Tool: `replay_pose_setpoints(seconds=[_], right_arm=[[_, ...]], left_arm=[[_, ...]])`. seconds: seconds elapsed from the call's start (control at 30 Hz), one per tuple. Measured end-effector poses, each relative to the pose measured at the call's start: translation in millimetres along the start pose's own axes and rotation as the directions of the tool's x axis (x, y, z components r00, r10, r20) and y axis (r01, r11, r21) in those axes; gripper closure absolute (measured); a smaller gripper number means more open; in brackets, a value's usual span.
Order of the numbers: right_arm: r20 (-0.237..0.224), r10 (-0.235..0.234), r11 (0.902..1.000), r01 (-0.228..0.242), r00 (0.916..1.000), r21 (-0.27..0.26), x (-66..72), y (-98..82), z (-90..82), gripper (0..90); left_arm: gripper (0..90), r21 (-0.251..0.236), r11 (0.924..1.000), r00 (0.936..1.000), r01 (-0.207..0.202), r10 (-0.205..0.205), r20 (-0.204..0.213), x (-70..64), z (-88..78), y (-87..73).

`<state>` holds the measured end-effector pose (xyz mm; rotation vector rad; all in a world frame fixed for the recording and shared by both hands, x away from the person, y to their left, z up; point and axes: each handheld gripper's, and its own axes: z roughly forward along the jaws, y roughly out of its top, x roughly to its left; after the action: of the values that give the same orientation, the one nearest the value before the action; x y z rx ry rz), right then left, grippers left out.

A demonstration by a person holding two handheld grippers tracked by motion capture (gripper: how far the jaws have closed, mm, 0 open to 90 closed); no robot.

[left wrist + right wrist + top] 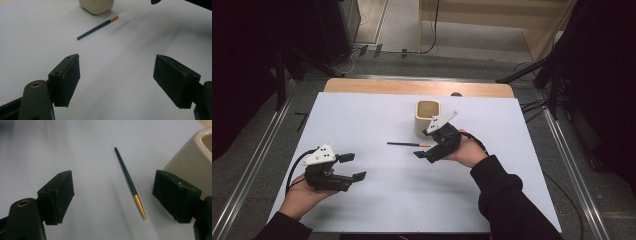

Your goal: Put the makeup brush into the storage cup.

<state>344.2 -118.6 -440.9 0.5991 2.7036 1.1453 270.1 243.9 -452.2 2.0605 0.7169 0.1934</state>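
right gripper [424,145] hovers w/ jaws spread wide, nothing between them, just over the white table [377,200] and right beside the pen's gold tip. pen [408,144] lies flat on the sheet, long axis running left-right across the table, gold end toward the right hand, dark end pointing left; in the right gripper view pen [130,183] sits between the jaws, nearer the right one. beige cup [427,116] stands just behind, close to the gripper. left gripper [354,167] also spread apart, empty, well away to the left & nearer the person, so right hand is the closer one for the pick, prob. closing across the shaft.
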Motion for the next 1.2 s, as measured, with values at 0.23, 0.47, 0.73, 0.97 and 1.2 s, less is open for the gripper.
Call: replay_pose_setpoints(seconds=[0.23,0.47,0.73,0.97,1.2], right_arm=[[-0.053,-0.109,0.9791,0.116,0.9926,0.166,-6.7,16.8,6.4,18.3],[-0.1,-0.178,0.9317,0.201,0.9789,0.303,-7.0,31.7,14.9,18.4],[-0.16,-0.282,0.847,0.323,0.9462,0.422,-9.1,41.3,26.9,19.0],[-0.172,-0.287,0.8412,0.334,0.9422,0.425,-15.3,42.0,37.4,19.7],[-0.174,-0.28,0.8401,0.329,0.9441,0.432,-17.4,40.9,43.5,20.0]], left_arm=[[22.4,0.0,1.0,1.0,-0.002,0.002,0.003,-0.1,-0.1,0.0],[22.4,-0.001,1.0,1.0,-0.001,0.001,0.003,-0.2,-0.1,-0.1],[22.4,0.002,1.0,1.0,-0.003,0.003,0.006,-0.5,0.3,-0.1],[22.4,0.0,1.0,1.0,-0.002,0.002,0.007,-0.2,0.1,-0.3],[22.4,0.0,1.0,1.0,-0.001,0.001,0.008,-0.5,0.0,-0.2]])
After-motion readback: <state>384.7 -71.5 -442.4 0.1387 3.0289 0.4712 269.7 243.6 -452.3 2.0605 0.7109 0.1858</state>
